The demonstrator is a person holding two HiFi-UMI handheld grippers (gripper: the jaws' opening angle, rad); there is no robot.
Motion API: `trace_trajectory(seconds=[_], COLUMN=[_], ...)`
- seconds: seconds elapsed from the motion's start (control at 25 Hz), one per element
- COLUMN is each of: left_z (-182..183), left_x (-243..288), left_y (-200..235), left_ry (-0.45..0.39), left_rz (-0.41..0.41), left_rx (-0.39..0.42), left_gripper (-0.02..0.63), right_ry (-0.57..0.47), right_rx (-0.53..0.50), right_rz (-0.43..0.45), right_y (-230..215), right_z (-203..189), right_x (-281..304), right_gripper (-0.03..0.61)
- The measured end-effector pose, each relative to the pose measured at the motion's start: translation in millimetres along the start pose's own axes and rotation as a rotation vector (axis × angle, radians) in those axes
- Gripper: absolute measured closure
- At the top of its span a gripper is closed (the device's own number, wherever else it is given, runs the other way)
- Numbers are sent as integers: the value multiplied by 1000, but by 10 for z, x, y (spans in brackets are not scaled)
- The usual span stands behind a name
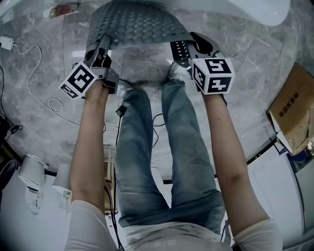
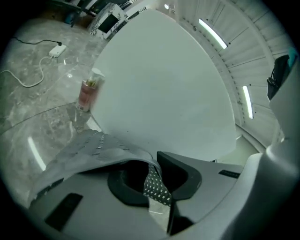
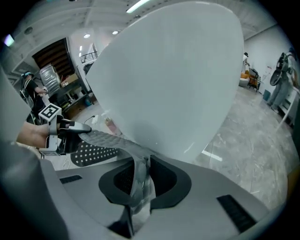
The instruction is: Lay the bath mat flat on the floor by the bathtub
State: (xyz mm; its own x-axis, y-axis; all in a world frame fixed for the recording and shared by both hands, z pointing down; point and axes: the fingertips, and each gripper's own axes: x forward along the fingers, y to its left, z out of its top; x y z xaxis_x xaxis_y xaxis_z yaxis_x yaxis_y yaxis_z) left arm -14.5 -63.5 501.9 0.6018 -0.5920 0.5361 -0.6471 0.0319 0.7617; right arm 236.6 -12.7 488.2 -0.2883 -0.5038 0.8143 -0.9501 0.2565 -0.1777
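**Head view: mat (image 1: 140,24) held at two corners, not yet laid**

1. Grip. My left gripper (image 1: 100,49) pinches the mat's near left corner. The left gripper view shows the jaws closed on the perforated edge, which folds between them. My right gripper (image 1: 182,49) pinches the near right corner. The right gripper view shows a strip of mat clamped upright between its closed jaws.

2. Reason for the hold. One gripper at each near corner keeps the mat spread across its width, so, in my judgement, it can go down without creasing.

3. Mat position. The mat runs from my grippers away toward the tub (image 1: 235,10), above the floor (image 1: 44,93), and bows upward between the two grips. I cannot tell whether its far edge touches the floor.

4. Arm pose. Both forearms reach forward, roughly parallel, one outside each leg. Both grippers point forward and down, marker cubes uppermost.

5. Next step, as judged. Lower both hands evenly, then release.

6. Caution. A bottle (image 2: 88,93) stands on the floor by the tub, near the mat's far left edge.
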Motion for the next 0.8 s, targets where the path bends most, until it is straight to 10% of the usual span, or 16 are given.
trace_trajectory(seconds=[0.48, 0.8], left_z=[-909, -1377], left_x=[-507, -976], left_y=[1294, 1986], left_ry=[106, 176], left_rz=[191, 341], left_rx=[-148, -240], left_gripper=[519, 325], right_ry=[97, 306], right_rx=[29, -83], right_rz=[176, 311], right_y=[762, 1409], right_z=[-849, -1784], right_x=[545, 614], right_gripper=[503, 409])
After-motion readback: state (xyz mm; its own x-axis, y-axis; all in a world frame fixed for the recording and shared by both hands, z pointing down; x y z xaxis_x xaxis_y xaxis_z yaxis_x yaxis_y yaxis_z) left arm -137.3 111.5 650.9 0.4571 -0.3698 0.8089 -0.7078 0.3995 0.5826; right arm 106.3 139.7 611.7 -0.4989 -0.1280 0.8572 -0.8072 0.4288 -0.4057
